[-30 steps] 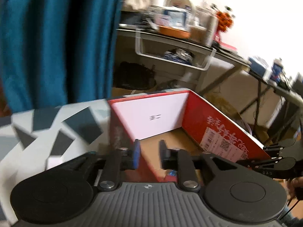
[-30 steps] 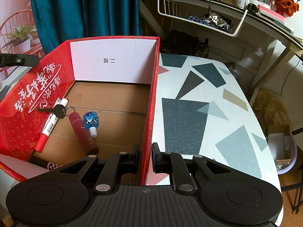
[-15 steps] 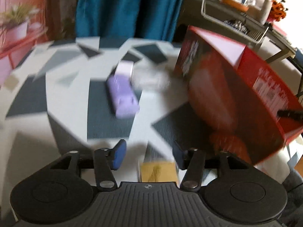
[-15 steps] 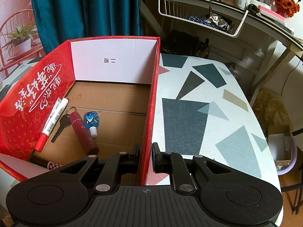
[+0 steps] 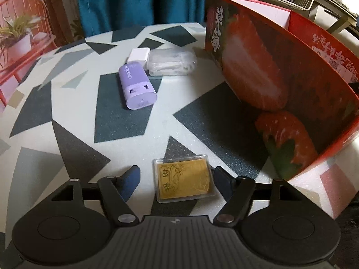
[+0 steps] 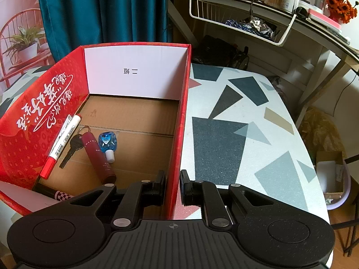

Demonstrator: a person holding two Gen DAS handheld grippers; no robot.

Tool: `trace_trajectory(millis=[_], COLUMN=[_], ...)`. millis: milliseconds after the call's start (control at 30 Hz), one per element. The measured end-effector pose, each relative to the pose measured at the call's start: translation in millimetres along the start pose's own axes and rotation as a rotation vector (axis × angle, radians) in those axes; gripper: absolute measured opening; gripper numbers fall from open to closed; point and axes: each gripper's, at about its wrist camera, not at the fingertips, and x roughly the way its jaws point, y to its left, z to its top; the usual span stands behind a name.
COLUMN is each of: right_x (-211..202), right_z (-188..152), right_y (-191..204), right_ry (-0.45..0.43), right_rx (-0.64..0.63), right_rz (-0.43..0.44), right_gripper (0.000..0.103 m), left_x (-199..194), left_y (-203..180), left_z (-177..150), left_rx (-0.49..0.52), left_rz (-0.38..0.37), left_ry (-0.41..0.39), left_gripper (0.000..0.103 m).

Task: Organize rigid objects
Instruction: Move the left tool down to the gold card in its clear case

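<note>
My left gripper (image 5: 177,177) is open, low over the table, its fingers either side of a gold card in a clear case (image 5: 184,180). Farther off lie a purple case (image 5: 136,87), a white cube (image 5: 138,55) and a clear plastic box (image 5: 172,61). The red strawberry box (image 5: 280,85) stands to the right. My right gripper (image 6: 172,187) is shut on the right wall of the red box (image 6: 179,134). Inside lie a red-capped marker (image 6: 61,140), a key (image 6: 71,148), a maroon tube (image 6: 97,157) and a small blue bottle (image 6: 108,142).
The patterned table (image 6: 235,134) ends at a curved edge on the right. A desk with a wire basket (image 6: 242,24) stands behind it. A teal curtain (image 5: 139,2) hangs at the back, with a red chair and plant (image 5: 20,35) to the left.
My left gripper has swung away from the box down to the table, opened wide, and now straddles the gold card. The key has dropped into the box. My right gripper has not moved.
</note>
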Motion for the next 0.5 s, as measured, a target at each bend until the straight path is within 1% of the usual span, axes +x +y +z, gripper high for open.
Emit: trace_trajectory(millis=[33, 133, 267, 500], right_x=[0, 1, 1, 1], right_z=[0, 1, 1, 1], right_y=[0, 1, 0, 0], right_ry=[0.001, 0.002, 0.002, 0.001], right_rx=[-0.001, -0.003, -0.004, 0.0], right_rz=[-0.001, -0.003, 0.0, -0.002], right_gripper=[0.013, 0.014, 0.014, 0.014], left_x=[-1, -1, 4, 19], left_y=[1, 8, 16, 28], left_z=[0, 1, 7, 22], left_rx=[-0.004, -0.036, -0.069, -0.127], left_rz=[0.009, 0.001, 0.01, 0.06], left_ry=[-0.012, -0.026, -0.044, -0.084], left_gripper=[0.06, 0.06, 0.059, 0.06])
